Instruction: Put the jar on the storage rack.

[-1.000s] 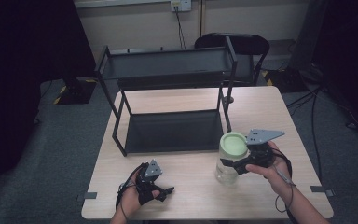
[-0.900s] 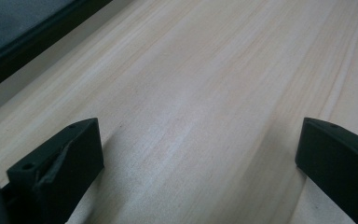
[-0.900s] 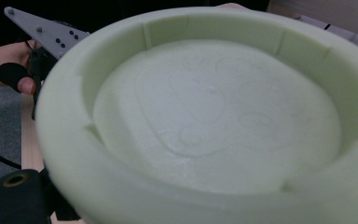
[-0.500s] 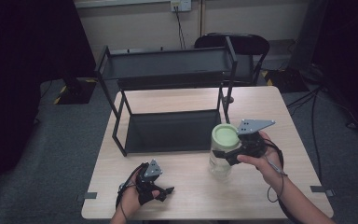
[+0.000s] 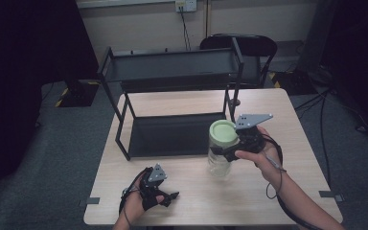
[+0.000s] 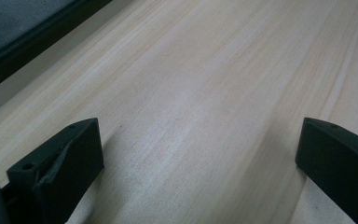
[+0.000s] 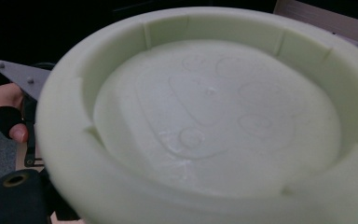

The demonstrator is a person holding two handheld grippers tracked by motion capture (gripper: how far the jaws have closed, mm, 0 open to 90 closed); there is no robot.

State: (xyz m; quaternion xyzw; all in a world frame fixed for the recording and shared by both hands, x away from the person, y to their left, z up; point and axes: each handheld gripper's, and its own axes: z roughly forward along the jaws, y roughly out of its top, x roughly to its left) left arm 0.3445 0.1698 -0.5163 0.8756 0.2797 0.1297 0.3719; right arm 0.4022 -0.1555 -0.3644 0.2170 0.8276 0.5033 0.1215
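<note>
Pale green lid on a clear jar [image 5: 222, 152], and we have it up by the neck, just in front of the black rack [image 5: 172, 96]; the right gripper [image 5: 231, 151] is closed on it below the lid [image 7: 205, 116], gripping there, we reckon, because the rim stops any slip; the jar looks lifted off the table [image 5: 287, 191], though we cannot tell for sure; the lower shelf seems the likely target; the left gripper [image 5: 165, 197] rests near the table's front edge, jaws wide apart and holding nothing, parked well clear of the carry.
</note>
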